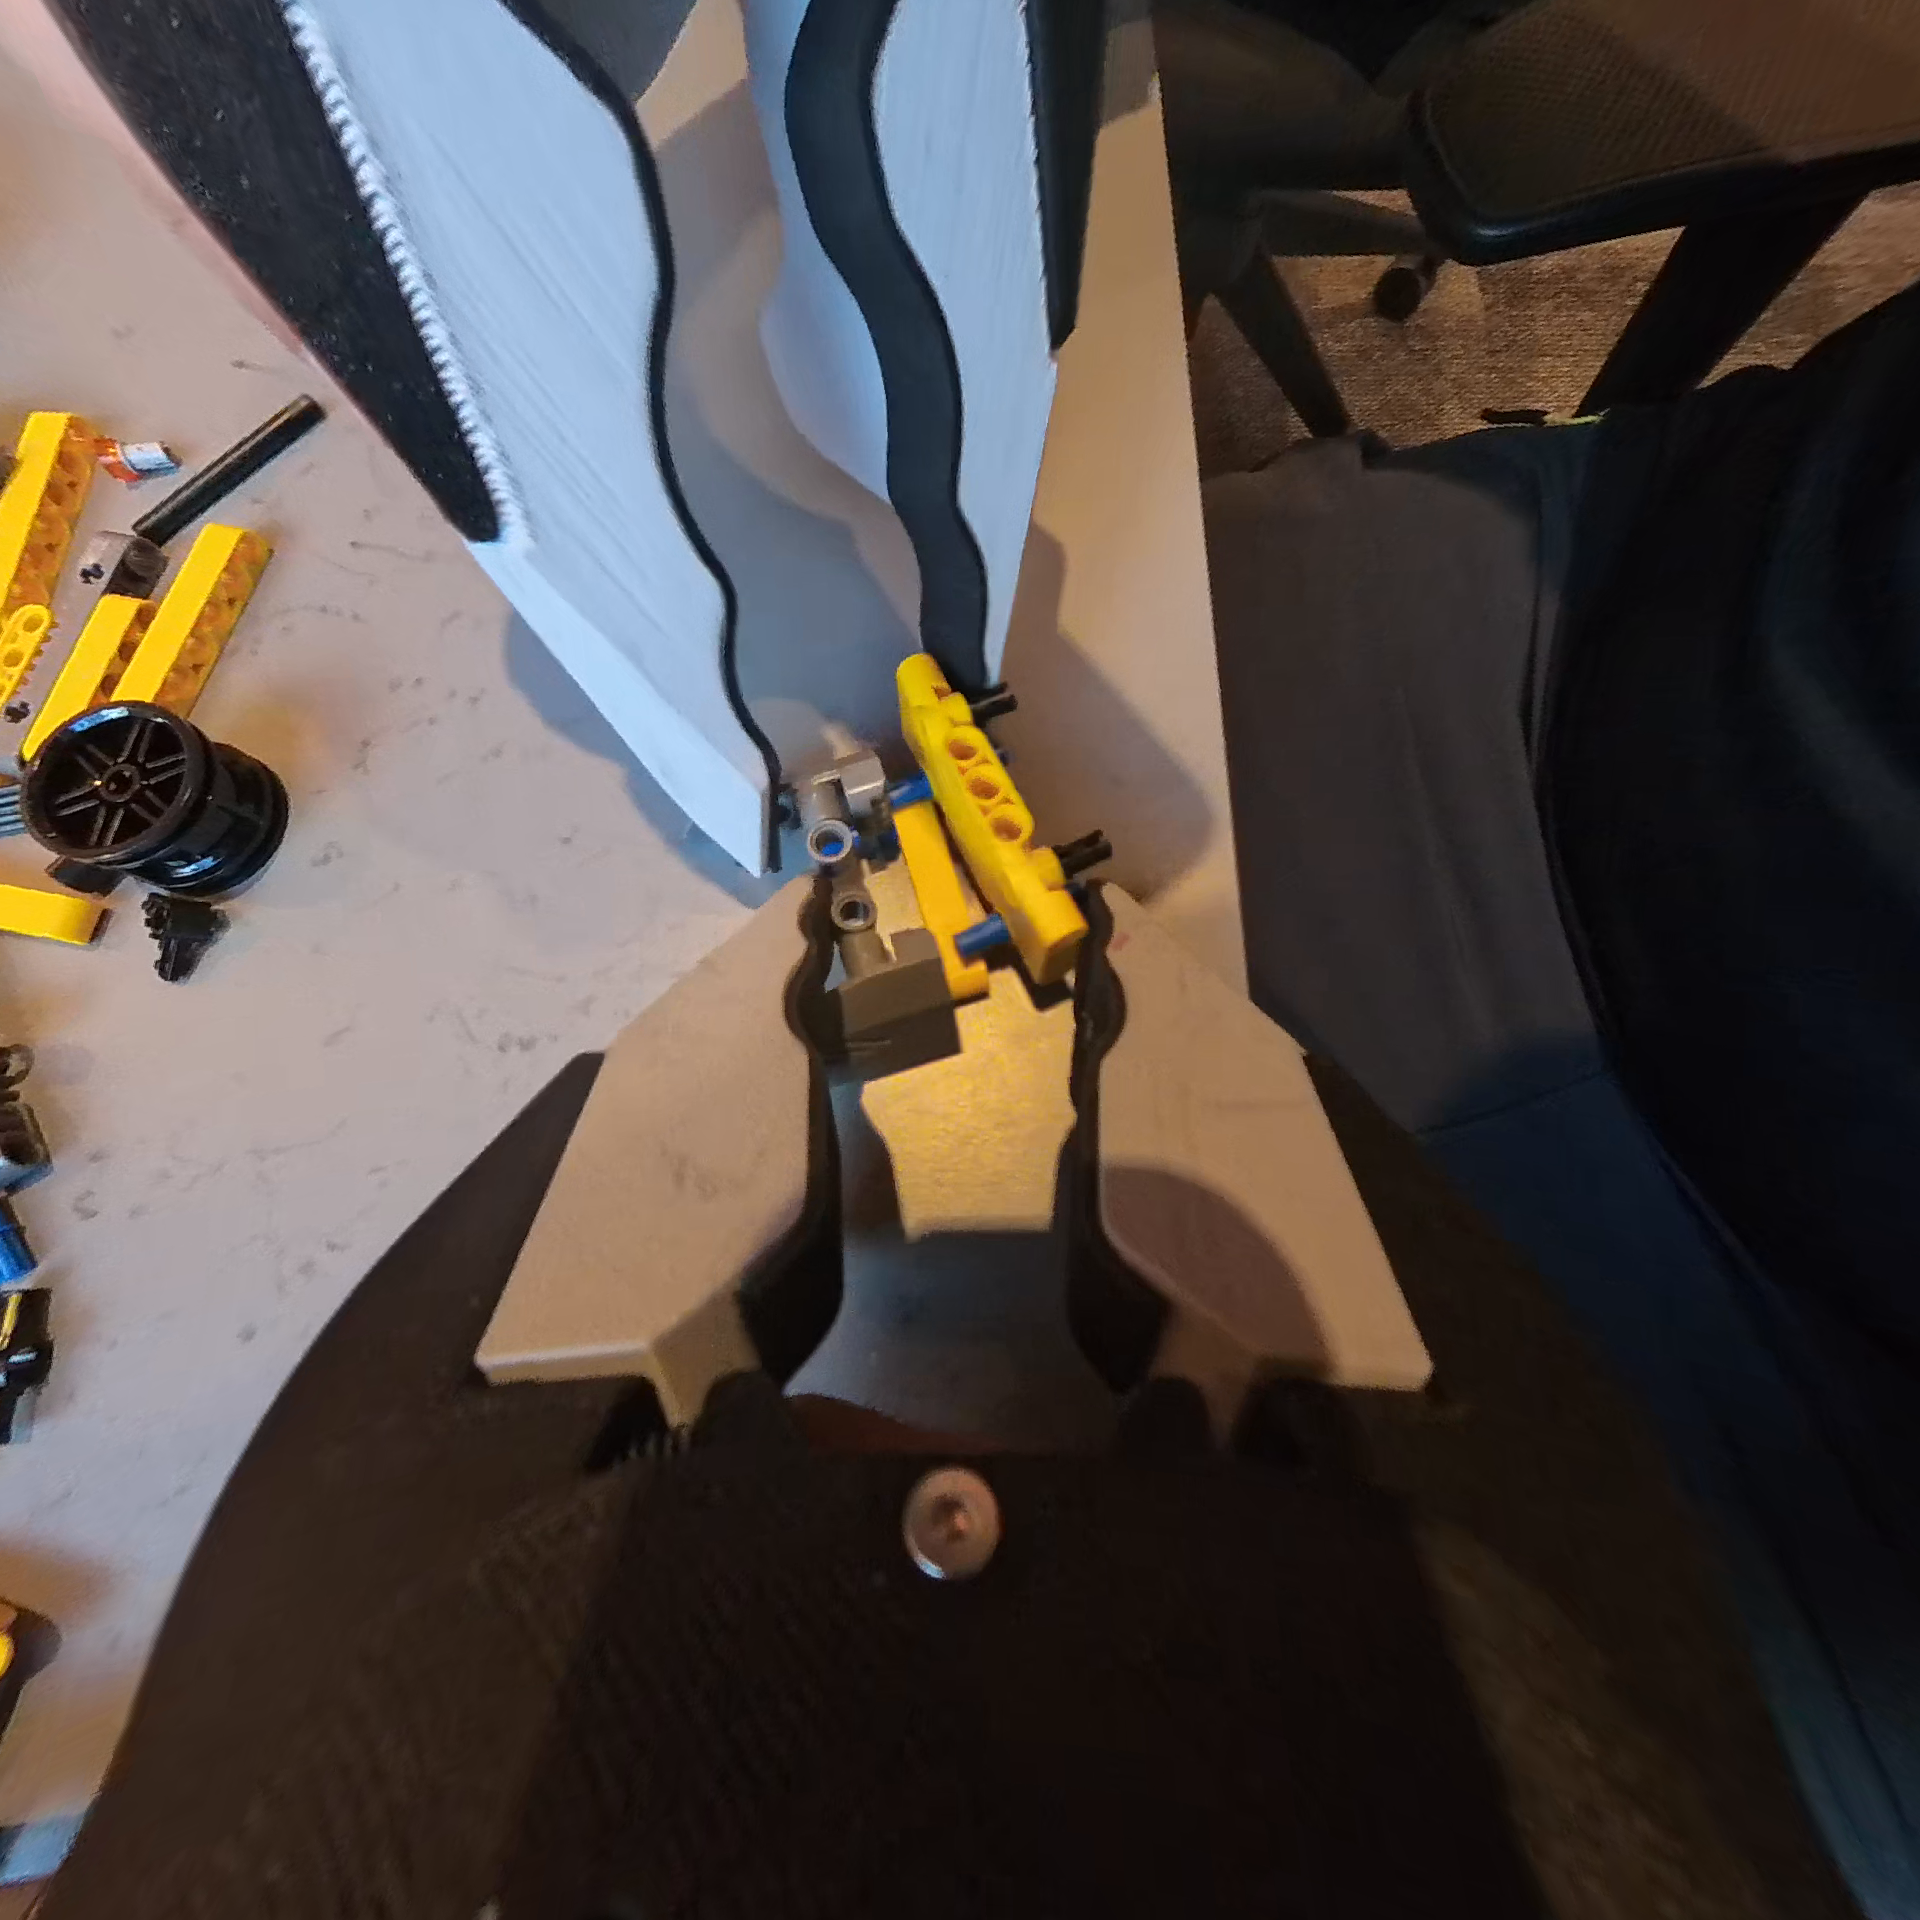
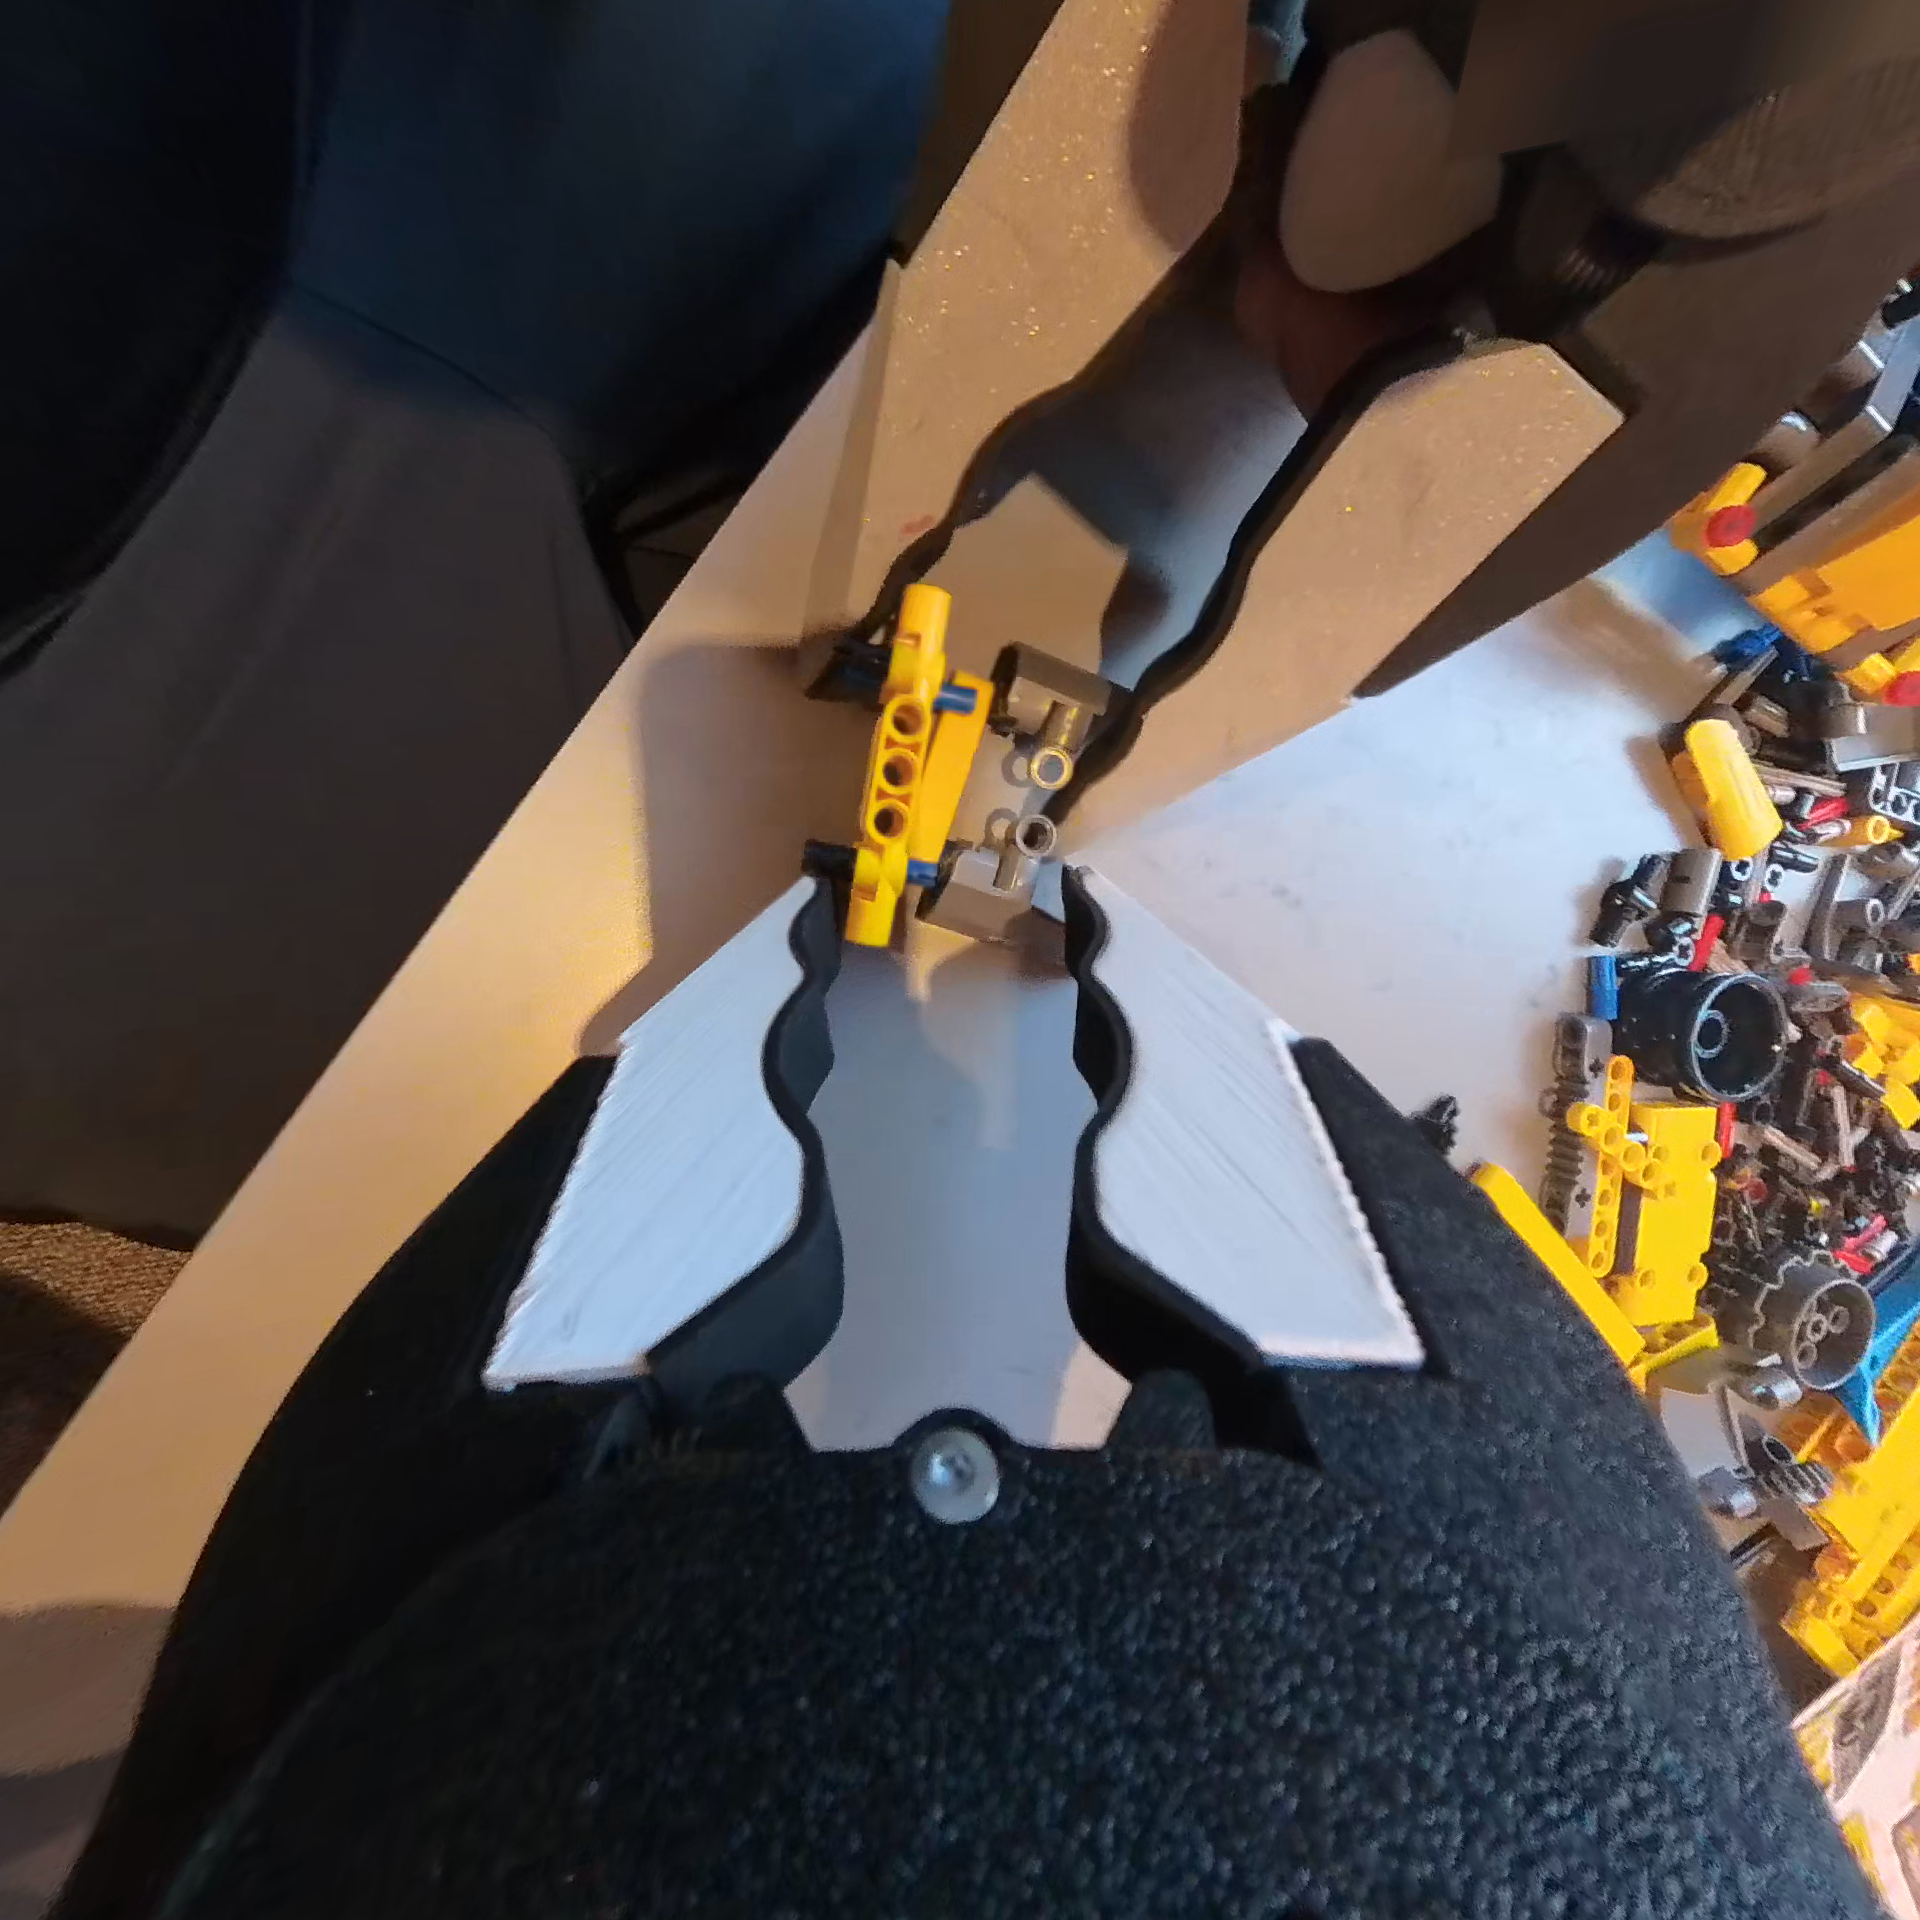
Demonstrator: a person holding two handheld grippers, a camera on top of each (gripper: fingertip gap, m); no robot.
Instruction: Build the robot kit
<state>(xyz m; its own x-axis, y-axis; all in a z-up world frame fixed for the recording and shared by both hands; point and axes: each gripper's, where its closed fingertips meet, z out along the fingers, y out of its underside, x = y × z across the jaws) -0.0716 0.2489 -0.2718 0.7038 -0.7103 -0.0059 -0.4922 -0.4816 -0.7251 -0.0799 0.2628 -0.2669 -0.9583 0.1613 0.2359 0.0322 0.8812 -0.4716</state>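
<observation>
A small building-toy assembly of yellow holed beams, grey connector pieces and blue and black pins is held just above the table's near edge. My left gripper, with beige fingers, is shut on one end of it, with a grey block and a yellow beam between the tips. My right gripper, with white fingers, is shut on the other end of the assembly. The right gripper reaches in from the top of the left wrist view. The left gripper comes in from the top of the right wrist view.
The pale table carries a black wheel, yellow beams and a black axle. A dense pile of loose parts lies to the right. Beyond the table edge are dark fabric and an office chair. Less than 4 cm separates the two grippers' tips.
</observation>
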